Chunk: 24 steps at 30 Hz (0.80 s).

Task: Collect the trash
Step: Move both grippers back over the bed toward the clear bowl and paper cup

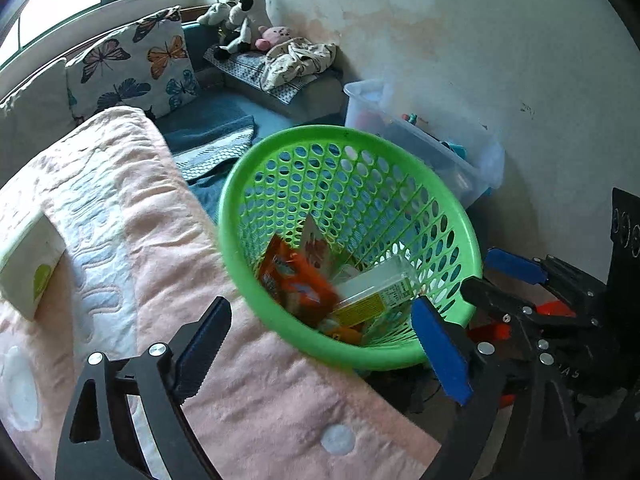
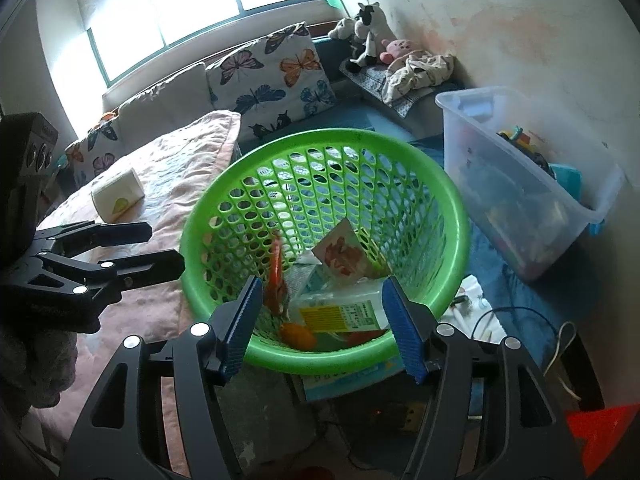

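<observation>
Green basket (image 2: 448, 216) sits at the near right edge of the bed, beside the pink blanket (image 1: 132, 240), rim tilted toward both cameras. Inside, at the bottom: orange wrapper (image 1: 298, 284), clear box with a yellow label (image 2: 340, 314), a printed card (image 2: 340, 256), a small orange piece (image 2: 298, 334). The wrapper looks blurred in the right wrist view, possibly mid-fall; cannot confirm.

Right gripper (image 2: 328, 320) hovers over the basket's near rim, fingers spread, nothing between them. Left gripper (image 1: 320, 352) is also spread wide and empty, over the blanket just left of the basket.

One piece left outside: a white carton with a green mark (image 2: 118, 196) on the blanket, far left of the basket.

Clear storage bin (image 2: 520, 184) with toys stands to the right by the wall; butterfly pillow (image 2: 276, 76) at the far end.

Risks, judged: the basket overhangs the bed edge, so a knock on the rim from either gripper could tip it to the floor and spill everything. The carton lies on soft blanket; a pinch could press it in and slip.
</observation>
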{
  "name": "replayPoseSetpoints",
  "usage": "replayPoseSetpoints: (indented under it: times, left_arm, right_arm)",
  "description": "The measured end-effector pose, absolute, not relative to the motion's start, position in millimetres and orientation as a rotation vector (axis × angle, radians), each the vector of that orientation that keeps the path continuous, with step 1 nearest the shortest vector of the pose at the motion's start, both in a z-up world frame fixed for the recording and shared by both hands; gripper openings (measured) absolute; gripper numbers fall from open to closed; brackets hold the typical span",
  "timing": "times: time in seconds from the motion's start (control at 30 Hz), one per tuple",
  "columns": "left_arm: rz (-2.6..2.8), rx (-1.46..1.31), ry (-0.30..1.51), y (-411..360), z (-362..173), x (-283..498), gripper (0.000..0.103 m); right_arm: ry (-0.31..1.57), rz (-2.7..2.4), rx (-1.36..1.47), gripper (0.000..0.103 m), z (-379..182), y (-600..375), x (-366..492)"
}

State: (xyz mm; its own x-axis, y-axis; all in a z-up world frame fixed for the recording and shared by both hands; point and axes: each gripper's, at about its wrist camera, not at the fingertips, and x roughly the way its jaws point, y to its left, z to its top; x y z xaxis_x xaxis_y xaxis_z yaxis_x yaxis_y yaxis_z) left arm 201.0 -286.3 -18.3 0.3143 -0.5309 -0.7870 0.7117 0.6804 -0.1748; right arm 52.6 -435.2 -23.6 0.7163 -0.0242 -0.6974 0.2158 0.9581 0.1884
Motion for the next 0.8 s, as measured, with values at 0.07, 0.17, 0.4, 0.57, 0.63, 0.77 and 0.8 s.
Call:
replayPoseSetpoints:
  times: [0.07, 0.17, 0.4, 0.57, 0.63, 0.77, 0.8]
  left_arm:
    - [-0.811, 0.211, 0.94, -277.4, -17.1, 200.2, 0.088]
    - [-0.781, 0.212, 0.934, -264.9, -16.2, 200.0, 0.088]
    - [-0.71, 0.198, 0.916, -229.3, -10.9, 198.1, 0.088]
    - [-0.653, 0.183, 0.9, -203.1, -6.1, 198.3, 0.088]
    - [-0.633, 0.179, 0.893, -192.4, -4.8, 197.8, 0.088]
    - [-0.569, 0.174, 0.873, -166.6, -1.6, 198.6, 0.088]
    - [-0.551, 0.168, 0.867, -158.3, -0.5, 199.6, 0.088]
  right_arm:
    - [0.757, -0.129, 0.265, 0.064, -20.9, -432.5, 52.4]
    - [0.751, -0.119, 0.255, 0.065, -16.5, -425.9, 53.5]
    - [0.744, -0.073, 0.231, 0.069, -9.5, -402.6, 64.0]
    - [0.74, -0.03, 0.212, 0.069, -3.5, -383.5, 75.2]
    - [0.742, -0.006, 0.204, 0.069, -0.9, -375.7, 80.9]
    - [0.742, 0.027, 0.179, 0.069, 4.4, -362.0, 91.6]
    - [0.743, 0.036, 0.174, 0.069, 5.7, -358.3, 94.1]
